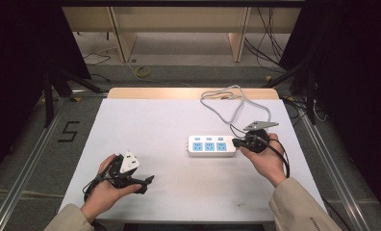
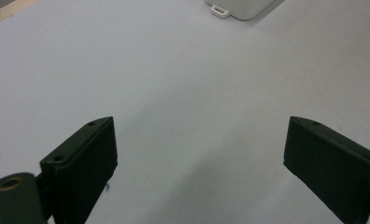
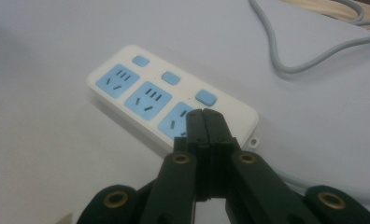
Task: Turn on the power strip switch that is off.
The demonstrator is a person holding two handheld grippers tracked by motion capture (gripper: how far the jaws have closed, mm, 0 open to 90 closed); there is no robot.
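The power strip (image 1: 211,145) lies right of the counter's (image 1: 145,120) middle. The right hand-held gripper (image 1: 237,142), jaws pressed together and empty, touches its right end; likely steadying it, so press gently. The left hand-held gripper (image 1: 147,181) waits wide apart near the front-left corner.

A white power strip (image 1: 211,146) with light-blue sockets and a grey cord (image 1: 227,103) on a white table (image 1: 179,192).

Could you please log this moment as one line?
left gripper open, empty | right gripper shut, over power strip | table
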